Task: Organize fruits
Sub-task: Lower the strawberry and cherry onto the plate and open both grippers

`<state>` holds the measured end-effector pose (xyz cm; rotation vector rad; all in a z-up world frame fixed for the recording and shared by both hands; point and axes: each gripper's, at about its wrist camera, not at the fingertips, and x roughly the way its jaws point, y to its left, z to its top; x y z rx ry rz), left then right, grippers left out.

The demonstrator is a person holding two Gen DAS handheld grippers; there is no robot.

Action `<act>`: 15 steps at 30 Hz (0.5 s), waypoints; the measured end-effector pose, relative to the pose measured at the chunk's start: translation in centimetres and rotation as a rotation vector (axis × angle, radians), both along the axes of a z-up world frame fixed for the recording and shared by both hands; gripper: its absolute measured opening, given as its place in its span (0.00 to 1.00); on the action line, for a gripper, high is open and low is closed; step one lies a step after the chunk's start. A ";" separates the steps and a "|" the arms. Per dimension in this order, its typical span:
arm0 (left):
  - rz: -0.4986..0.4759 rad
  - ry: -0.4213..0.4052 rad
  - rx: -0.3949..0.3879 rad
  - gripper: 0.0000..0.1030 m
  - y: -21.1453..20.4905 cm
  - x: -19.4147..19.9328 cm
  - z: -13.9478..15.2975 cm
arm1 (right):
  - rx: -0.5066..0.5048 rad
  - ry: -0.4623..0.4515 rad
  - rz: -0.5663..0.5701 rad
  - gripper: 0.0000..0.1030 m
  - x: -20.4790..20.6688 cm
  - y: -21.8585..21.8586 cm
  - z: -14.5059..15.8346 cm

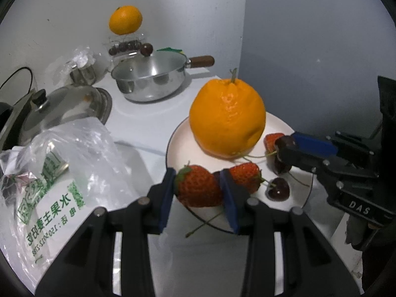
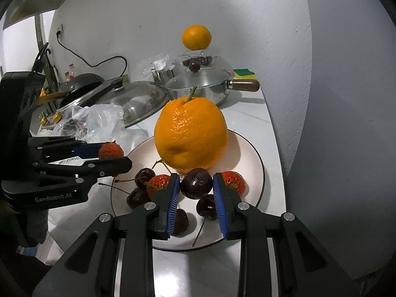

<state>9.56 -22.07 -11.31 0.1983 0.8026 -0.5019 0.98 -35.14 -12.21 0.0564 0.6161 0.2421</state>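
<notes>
A white plate (image 1: pixel 178 133) (image 2: pixel 250 163) holds a large orange (image 1: pixel 226 117) (image 2: pixel 190 133), strawberries and several dark cherries. My left gripper (image 1: pixel 199 190) is shut on a strawberry (image 1: pixel 198 186) at the plate's near edge; it also shows in the right wrist view (image 2: pixel 111 152). My right gripper (image 2: pixel 196 185) is shut on a cherry (image 2: pixel 196 184) just above the plate; in the left wrist view it (image 1: pixel 282 148) comes in from the right. Another strawberry (image 1: pixel 245 177) and a cherry (image 1: pixel 277 189) lie on the plate.
A steel pan (image 1: pixel 151 79) (image 2: pixel 205 86) with a wooden handle stands behind the plate. A clear box of cherries (image 1: pixel 126 45) with a small orange (image 1: pixel 125 19) (image 2: pixel 196 37) on top is at the back. A plastic bag (image 1: pixel 61 163) and a pot lid (image 1: pixel 61 104) lie left.
</notes>
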 end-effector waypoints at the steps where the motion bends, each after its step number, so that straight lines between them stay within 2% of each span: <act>1: -0.002 0.005 -0.001 0.37 0.0 0.1 -0.1 | -0.002 0.002 0.003 0.29 0.2 0.0 -0.1; 15: 0.005 0.037 0.005 0.41 -0.2 0.9 -0.7 | -0.052 0.025 -0.005 0.29 0.9 0.7 -0.8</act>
